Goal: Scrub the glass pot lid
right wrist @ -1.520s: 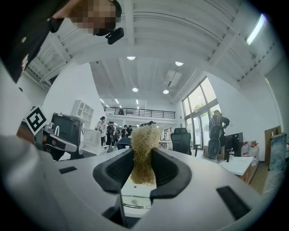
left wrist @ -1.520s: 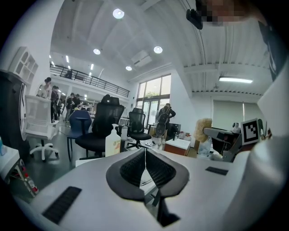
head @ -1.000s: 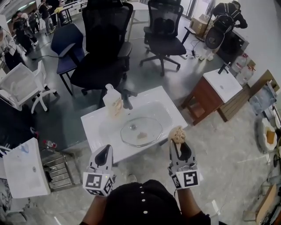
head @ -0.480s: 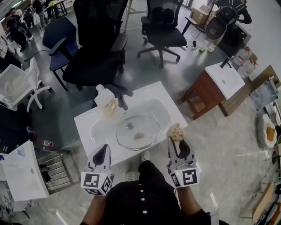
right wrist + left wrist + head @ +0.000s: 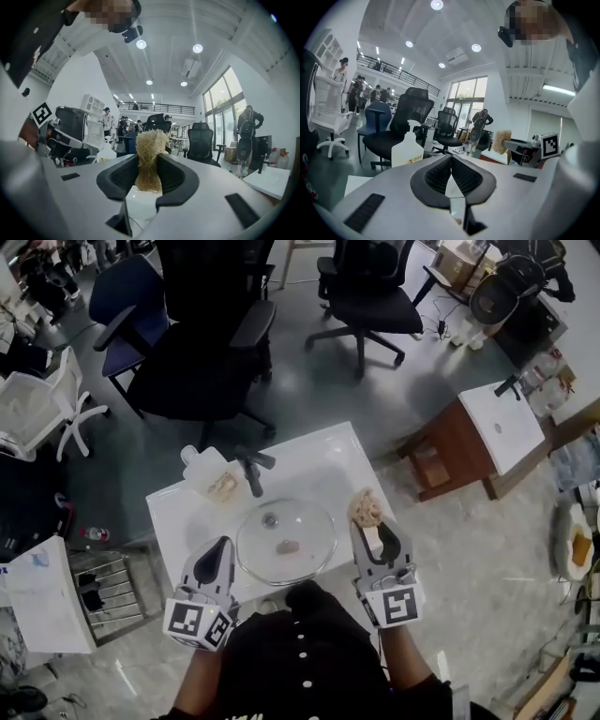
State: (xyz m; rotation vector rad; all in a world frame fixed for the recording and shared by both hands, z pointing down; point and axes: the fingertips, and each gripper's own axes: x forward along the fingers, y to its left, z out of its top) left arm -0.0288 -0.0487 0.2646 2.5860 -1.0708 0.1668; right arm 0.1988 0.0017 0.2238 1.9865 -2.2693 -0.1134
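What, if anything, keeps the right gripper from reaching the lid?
Probably nothing, so yes. The right gripper, jaws shut on the scrubber, hovers just right of the lid, which lies uncovered in the sink. The faucet and bottle stand beyond it.

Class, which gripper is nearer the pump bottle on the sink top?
Left. The left gripper is over the sink's front-left edge, on the pump bottle's side; the right gripper, holding the scrubber, is beyond the lid, at the right edge.

The glass lid (image 5: 286,542) lies in the sink (image 5: 173,512), bottle (image 5: 214,479) behind it, leftward.
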